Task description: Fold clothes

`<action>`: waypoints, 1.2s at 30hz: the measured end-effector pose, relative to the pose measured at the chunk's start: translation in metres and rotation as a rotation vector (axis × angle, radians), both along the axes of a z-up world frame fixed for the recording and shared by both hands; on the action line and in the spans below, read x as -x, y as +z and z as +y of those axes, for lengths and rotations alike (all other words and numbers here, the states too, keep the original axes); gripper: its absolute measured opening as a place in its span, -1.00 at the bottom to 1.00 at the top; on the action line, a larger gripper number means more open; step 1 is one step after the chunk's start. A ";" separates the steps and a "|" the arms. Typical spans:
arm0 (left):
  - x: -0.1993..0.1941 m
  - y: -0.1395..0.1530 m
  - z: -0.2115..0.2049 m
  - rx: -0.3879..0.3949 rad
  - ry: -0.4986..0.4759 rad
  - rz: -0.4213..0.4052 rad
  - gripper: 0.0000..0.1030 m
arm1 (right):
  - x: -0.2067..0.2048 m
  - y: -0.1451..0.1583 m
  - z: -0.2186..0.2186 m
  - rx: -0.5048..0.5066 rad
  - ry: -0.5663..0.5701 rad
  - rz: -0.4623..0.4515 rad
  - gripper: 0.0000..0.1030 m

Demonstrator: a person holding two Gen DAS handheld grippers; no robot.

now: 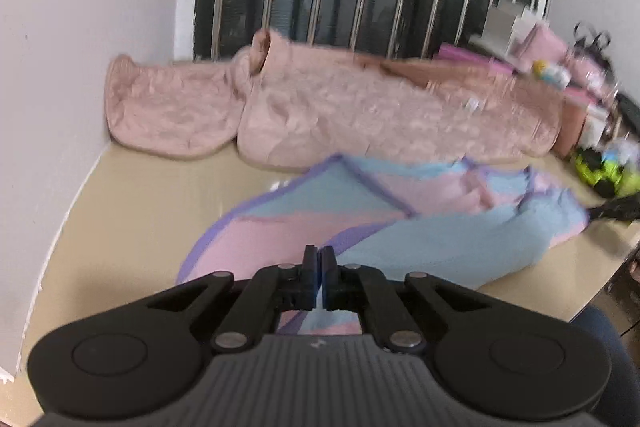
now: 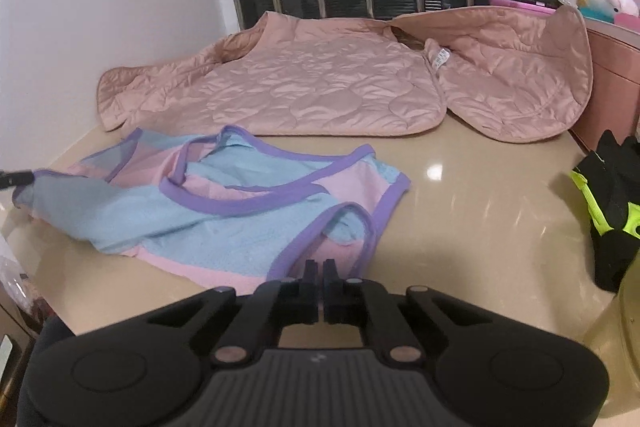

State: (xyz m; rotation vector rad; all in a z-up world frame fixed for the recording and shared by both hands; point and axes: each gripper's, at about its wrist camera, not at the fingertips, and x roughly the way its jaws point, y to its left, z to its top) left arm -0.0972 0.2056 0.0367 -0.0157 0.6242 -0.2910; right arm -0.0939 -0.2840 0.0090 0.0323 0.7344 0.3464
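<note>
Both grippers clenched: left gripper (image 1: 320,254) pinching the tank top (image 1: 420,243) hem, right gripper (image 2: 320,267) closed empty by its strap, pink jacket (image 2: 320,95) behind.

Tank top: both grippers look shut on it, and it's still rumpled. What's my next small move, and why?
Probably draw the two grippers apart to pull the tank top flat. The left gripper is shut on one end of it, and the right gripper seems shut at the purple-trimmed edge of the other. Between them the fabric lies bunched and creased on the table, so it isn't ready to fold.
</note>
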 end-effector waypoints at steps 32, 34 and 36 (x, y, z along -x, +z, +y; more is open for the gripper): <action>0.027 0.010 -0.009 0.088 -0.024 -0.037 -0.12 | 0.050 0.037 0.012 -0.057 0.064 -0.073 -0.73; 0.005 0.014 -0.031 0.067 -0.086 -0.029 -0.07 | 0.035 0.041 0.040 -0.036 0.173 -0.114 -0.45; -0.020 0.008 -0.056 0.012 -0.093 0.015 -0.07 | 0.014 0.041 0.070 0.003 0.254 -0.136 -0.36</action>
